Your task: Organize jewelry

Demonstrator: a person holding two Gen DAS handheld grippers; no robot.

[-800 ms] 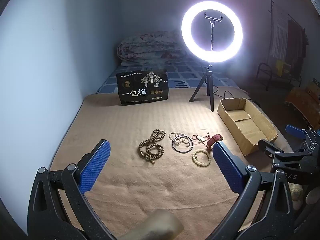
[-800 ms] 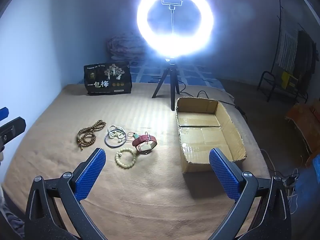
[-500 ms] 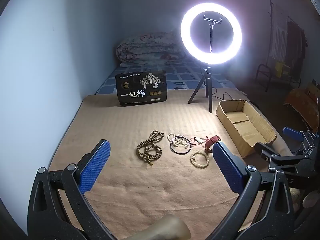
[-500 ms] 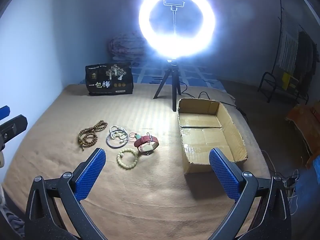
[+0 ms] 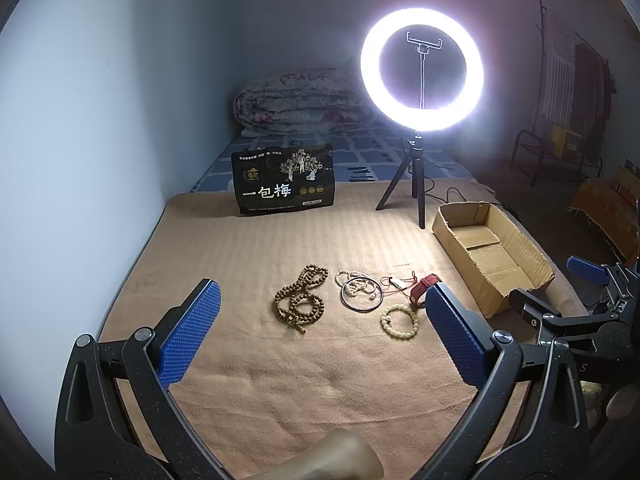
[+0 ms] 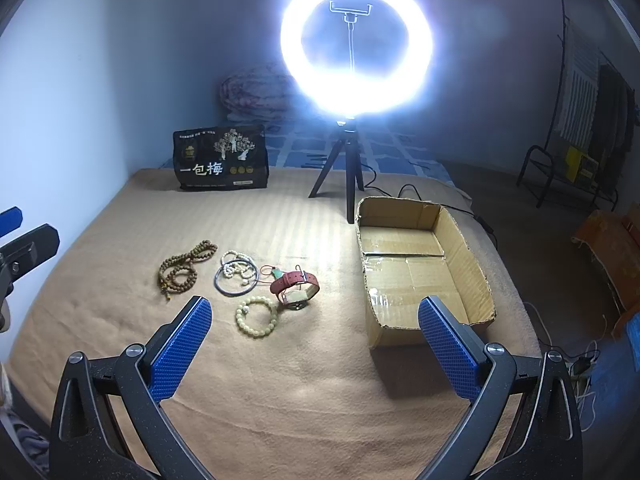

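Jewelry lies in a loose group on the tan blanket (image 5: 248,248): a brown wooden bead string (image 5: 300,300) (image 6: 182,270), a metal bangle with white pearls inside it (image 5: 361,291) (image 6: 237,274), a pale green bead bracelet (image 5: 400,321) (image 6: 258,316), a red cord pendant (image 6: 272,271) and a red-strap watch (image 6: 296,288) (image 5: 422,286). An open, empty cardboard box (image 6: 416,272) (image 5: 492,252) sits right of them. My left gripper (image 5: 320,336) and my right gripper (image 6: 314,344) are both open and empty, held above the blanket short of the jewelry.
A lit ring light on a small black tripod (image 5: 418,184) stands behind the box. A black snack bag (image 5: 284,186) stands at the back left, with a folded quilt (image 5: 300,104) beyond. A wall (image 5: 100,120) runs along the left. The blanket's right edge drops to the floor.
Both grippers have drawn back and drifted slightly, so the jewelry sits a little farther off in both views. Nothing was grasped or moved.
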